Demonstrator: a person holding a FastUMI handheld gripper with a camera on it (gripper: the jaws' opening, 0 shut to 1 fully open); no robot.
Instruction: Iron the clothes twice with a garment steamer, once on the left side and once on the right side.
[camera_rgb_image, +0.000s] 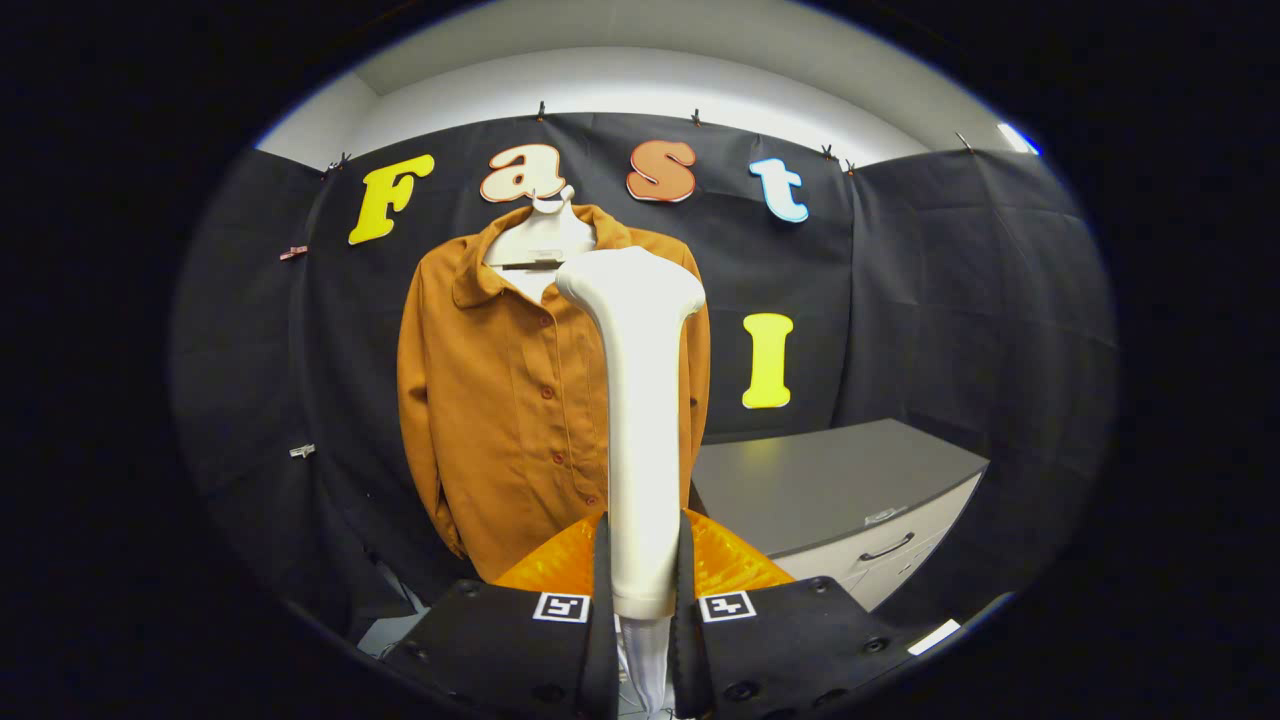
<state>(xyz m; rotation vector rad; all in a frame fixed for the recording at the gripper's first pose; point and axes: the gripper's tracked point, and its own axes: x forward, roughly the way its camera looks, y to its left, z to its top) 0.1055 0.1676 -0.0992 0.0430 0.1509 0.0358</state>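
The gripper (640, 590) is clenched on the handle of the white steamer (640, 400), both fingers pressing its sides, head upright. The orange shirt (500, 400) hangs on a hanger (540, 240) against the booth wall, beyond the fingers and partly behind the steamer — a grey cabinet (830, 480) stands beside it. To steam well, bring the head close to one front panel near the shoulder, then draw it straight down — slowly, keeping the head flat to the cloth

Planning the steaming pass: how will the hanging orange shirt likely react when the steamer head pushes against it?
The shirt looks thin and floppy, so it will probably give way and fold. It hangs from one hanger, so it may swing or twist. The gripper is shut on the steamer.
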